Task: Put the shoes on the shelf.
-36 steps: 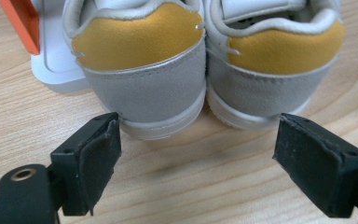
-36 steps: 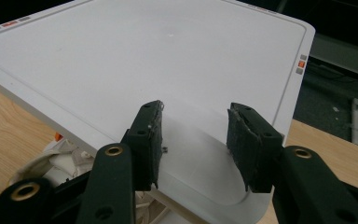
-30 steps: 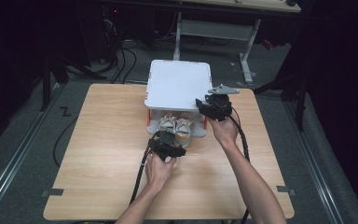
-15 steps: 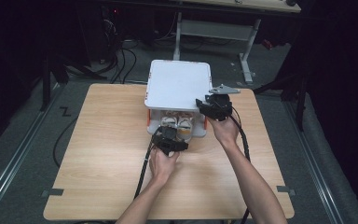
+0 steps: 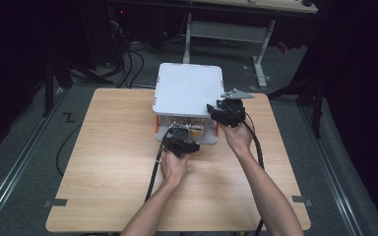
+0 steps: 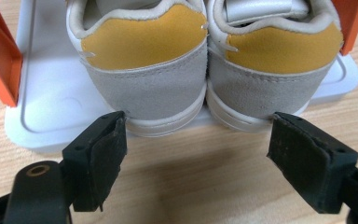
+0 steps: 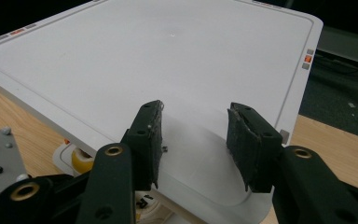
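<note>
A pair of small grey shoes with yellow heel patches (image 6: 144,88) stands on the white base (image 6: 46,107) of a shoe box, heels toward me, between orange side posts (image 6: 0,60). In the high view the shoes (image 5: 193,129) sit under the box's white lid (image 5: 187,91). My left gripper (image 6: 196,140) lies low on the table before the heels. Its jaws have just been closing a little but still stand wide, tips beside the soles, with bare wood between the pads. My right gripper (image 7: 196,140) hovers over the lid's (image 7: 168,60) near right corner, jaws apart, gripping nothing.
The box stands at the far middle of a wooden table (image 5: 108,162). Cables (image 5: 153,172) trail from both grippers toward the near edge. Beyond the table are a dark floor, more cables and a metal desk frame (image 5: 226,29).
My left gripper has slid forward across the table toward the shoes and the box's open front. The right gripper and the lid have stayed put.
</note>
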